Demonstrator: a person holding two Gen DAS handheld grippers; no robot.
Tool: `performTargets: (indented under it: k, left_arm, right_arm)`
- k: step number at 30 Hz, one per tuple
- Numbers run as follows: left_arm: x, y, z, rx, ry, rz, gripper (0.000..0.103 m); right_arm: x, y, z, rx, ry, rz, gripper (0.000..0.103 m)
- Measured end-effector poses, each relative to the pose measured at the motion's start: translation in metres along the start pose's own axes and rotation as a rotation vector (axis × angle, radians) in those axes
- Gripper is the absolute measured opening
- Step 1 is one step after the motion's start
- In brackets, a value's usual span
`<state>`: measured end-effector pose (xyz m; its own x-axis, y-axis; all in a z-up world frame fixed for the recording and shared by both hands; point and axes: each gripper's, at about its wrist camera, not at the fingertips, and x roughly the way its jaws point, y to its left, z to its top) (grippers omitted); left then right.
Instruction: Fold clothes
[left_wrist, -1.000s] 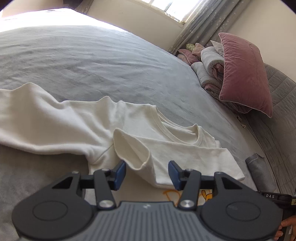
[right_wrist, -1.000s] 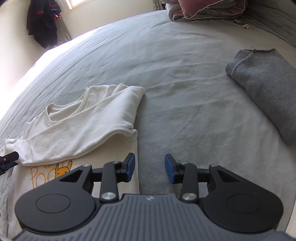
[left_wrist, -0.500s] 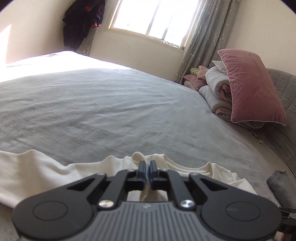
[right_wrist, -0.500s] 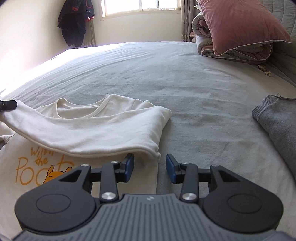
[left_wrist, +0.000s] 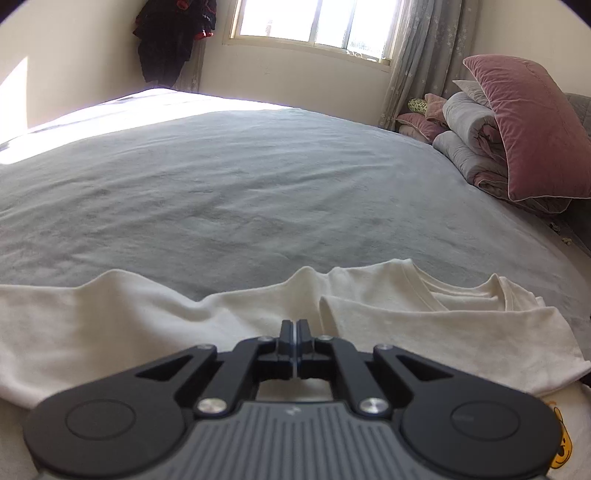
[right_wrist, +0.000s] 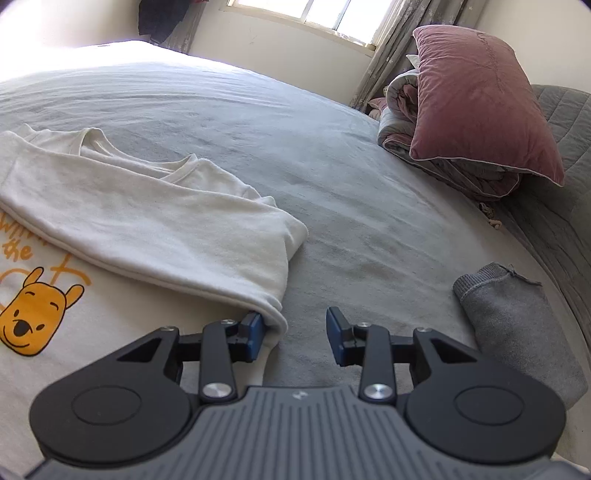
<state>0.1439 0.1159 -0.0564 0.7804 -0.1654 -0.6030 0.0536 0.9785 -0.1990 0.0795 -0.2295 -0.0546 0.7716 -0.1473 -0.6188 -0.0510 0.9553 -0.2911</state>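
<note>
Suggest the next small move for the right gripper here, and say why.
Probably close the right gripper on the folded edge of the white shirt. Its jaws stand open with the fold beside the left pad, nothing pinched yet, while the left gripper is already shut.

Home bedroom: wide grey bed (left_wrist: 258, 192); pink pillow (right_wrist: 476, 107) on rolled quilts (left_wrist: 469, 147); curtained window (left_wrist: 314, 18)
</note>
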Motion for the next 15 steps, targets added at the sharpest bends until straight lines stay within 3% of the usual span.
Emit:
performTargets:
  k: [6,9,12,15]
  left_arm:
    - [-0.007,0.02,0.009,-0.139,-0.017,-0.113,0.008]
    - [-0.005,0.019,0.016,-0.186,-0.012,-0.185,0.02]
    - [0.003,0.014,0.019,-0.196,0.022,-0.219,0.032]
    - [0.012,0.008,0.016,-0.177,0.048,-0.209,0.03]
  right_arm:
    - [-0.021,-0.042,0.011,0.199,0.078,0.265,0.045]
    - [-0.021,-0.057,0.024,0.318,0.064,0.361,0.045]
    - [-0.005,-0.067,0.037,0.428,0.037,0.4,0.046]
    - [0.027,-0.073,0.041,0.533,0.048,0.405,0.046]
